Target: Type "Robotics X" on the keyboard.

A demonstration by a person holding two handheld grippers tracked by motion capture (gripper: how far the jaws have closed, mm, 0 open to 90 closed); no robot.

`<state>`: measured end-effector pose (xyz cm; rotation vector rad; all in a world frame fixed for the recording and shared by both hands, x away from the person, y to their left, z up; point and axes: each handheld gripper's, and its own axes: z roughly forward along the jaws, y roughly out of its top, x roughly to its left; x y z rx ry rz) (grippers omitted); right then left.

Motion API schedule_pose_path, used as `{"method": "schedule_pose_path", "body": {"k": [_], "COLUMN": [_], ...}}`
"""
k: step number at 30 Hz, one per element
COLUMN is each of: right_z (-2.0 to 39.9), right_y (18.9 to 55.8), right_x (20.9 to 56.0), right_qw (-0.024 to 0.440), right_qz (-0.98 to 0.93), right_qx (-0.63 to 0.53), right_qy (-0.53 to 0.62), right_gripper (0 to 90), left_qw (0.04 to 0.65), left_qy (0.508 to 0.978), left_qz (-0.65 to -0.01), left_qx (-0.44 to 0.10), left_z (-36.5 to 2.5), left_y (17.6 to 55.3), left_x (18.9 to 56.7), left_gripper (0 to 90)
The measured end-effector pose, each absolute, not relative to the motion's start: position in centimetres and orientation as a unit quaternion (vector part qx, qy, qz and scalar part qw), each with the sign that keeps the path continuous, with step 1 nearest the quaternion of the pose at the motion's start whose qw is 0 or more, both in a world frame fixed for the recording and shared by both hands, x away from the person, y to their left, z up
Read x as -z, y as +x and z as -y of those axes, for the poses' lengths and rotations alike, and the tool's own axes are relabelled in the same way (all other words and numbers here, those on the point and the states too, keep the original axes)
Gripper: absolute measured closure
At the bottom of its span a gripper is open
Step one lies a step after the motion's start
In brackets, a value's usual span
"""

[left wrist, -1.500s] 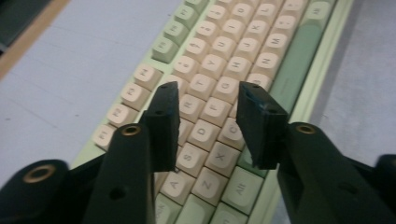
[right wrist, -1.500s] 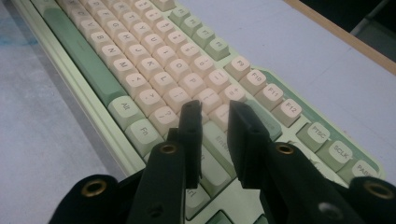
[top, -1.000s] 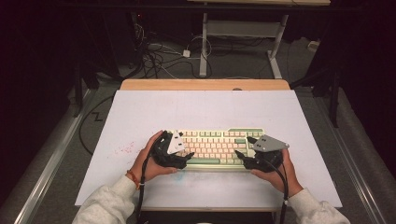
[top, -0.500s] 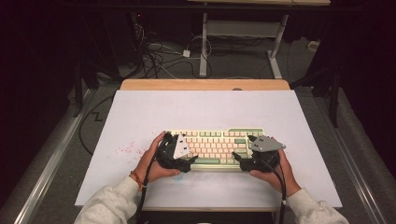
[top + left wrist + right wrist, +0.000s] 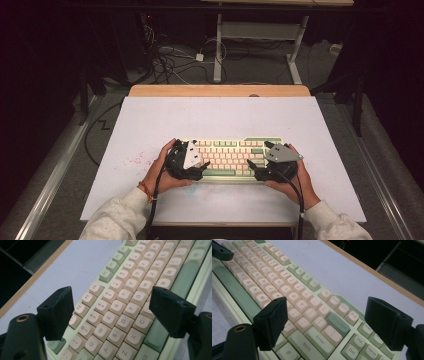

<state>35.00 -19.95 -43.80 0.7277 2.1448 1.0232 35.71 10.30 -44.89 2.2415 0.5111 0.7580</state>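
The left gripper had its two black jaws spread wide, with nothing pinched between them; through the gap lay the cream keycaps of the left half of the cream-and-sage-green mechanical keyboard, from the number row down to the bottom letter row. Whether the jaw tips rested on the keys could not be told. The right gripper also stood wide apart, its jaws having just been opening, and nothing sat between them; they framed the keyboard's right end, with the green Enter, Shift and backspace keys and the small cluster of Del, Ins and Home keys.

The two gripper views gave the legends on the keys, which the high view was too distant to show. In the right gripper view a dark tip of the left gripper appeared at the far upper left, over the other end of the keyboard.

The high view showed the wider layout: the keyboard lay flat on a white sheet covering the table, near the person's edge, with the left gripper at its left end and the right gripper at its right end, each gripped by a hand. Faint reddish marks speckled the sheet just left of the left hand. A strip of light wood ran along the table's far edge, and tangled cables lay on the floor beyond.
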Motion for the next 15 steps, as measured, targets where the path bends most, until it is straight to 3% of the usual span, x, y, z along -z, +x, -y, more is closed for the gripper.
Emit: {"method": "schedule_pose_path", "body": {"k": [15], "right_z": [19.87], "right_y": [34.46], "right_x": [43.28], "right_qw": [0.339], "right_qz": [-0.811], "right_qx": [-0.390], "right_qy": [0.273], "right_gripper": [19.4], "left_qw": [0.369], "left_qy": [0.860], "left_qz": [-0.193], "left_qx": [-0.296], "left_z": [-10.68], "left_y": [35.16], "left_x": [44.03], "left_gripper": [18.1]}}
